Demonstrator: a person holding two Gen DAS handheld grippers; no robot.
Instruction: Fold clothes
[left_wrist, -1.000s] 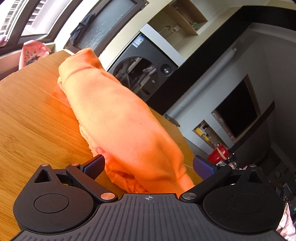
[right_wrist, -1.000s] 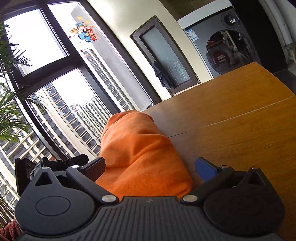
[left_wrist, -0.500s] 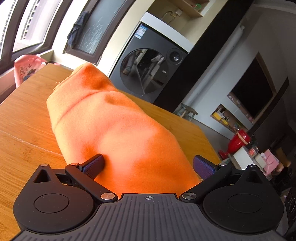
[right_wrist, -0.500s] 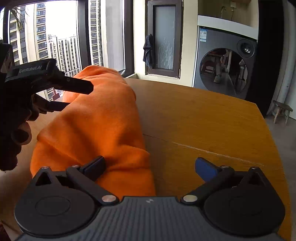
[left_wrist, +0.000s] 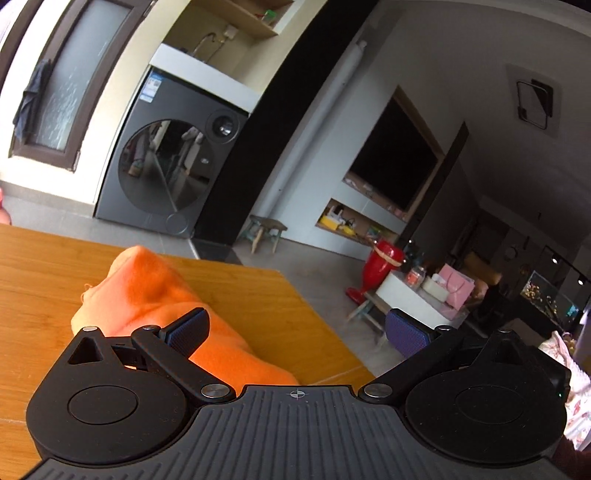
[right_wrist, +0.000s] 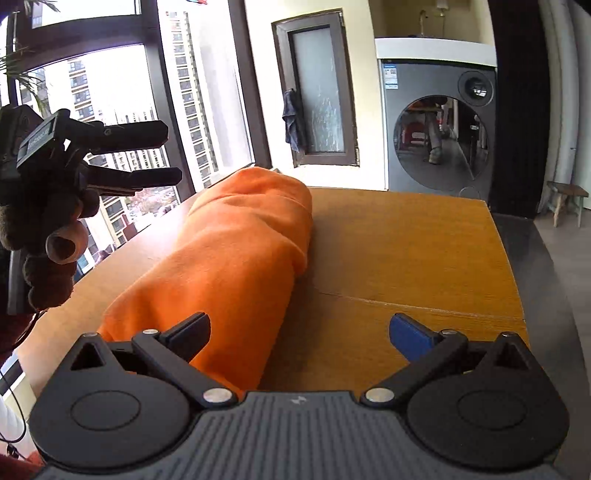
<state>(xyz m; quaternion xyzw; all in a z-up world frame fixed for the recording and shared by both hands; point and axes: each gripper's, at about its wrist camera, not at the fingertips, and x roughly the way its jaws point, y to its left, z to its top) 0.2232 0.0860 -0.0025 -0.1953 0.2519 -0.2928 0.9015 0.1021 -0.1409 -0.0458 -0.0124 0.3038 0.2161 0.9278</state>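
Orange garment (right_wrist: 236, 258), loosely rolled bundle

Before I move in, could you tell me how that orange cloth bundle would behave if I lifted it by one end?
The orange cloth looks soft and creased, so it would probably sag and unfold. It seems thick, likely light for its bulk. Pushed across the wooden table, it may bunch rather than slide.

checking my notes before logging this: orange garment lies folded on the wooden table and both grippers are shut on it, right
Not quite. The orange garment does lie folded on the wooden table, but neither gripper is shut on it. The right wrist view shows the right gripper open with nothing between its fingers, and the left gripper held open above the table.
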